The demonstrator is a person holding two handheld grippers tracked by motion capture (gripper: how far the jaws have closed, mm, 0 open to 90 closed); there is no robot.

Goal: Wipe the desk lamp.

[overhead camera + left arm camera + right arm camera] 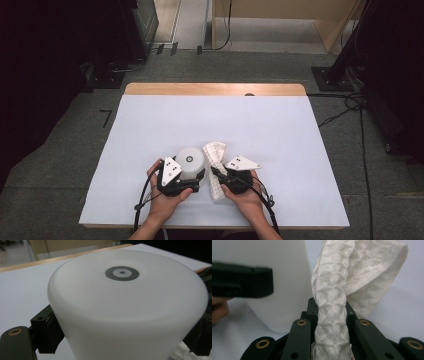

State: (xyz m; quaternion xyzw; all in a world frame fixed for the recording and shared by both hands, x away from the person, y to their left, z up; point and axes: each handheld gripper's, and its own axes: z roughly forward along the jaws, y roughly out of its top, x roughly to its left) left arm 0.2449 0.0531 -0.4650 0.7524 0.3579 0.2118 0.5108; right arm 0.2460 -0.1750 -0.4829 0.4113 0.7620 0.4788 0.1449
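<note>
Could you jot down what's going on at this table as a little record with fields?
Surface: white table
Left gripper: jaws closed on the sides of a white round container, which stands upright
Container top: flat, with a small grey ring mark at its middle
Right gripper: shut on a white textured cloth
Cloth: pinched between the jaws, its free end rising beside the container
Apparent work: probably wiping the container with the cloth
</note>
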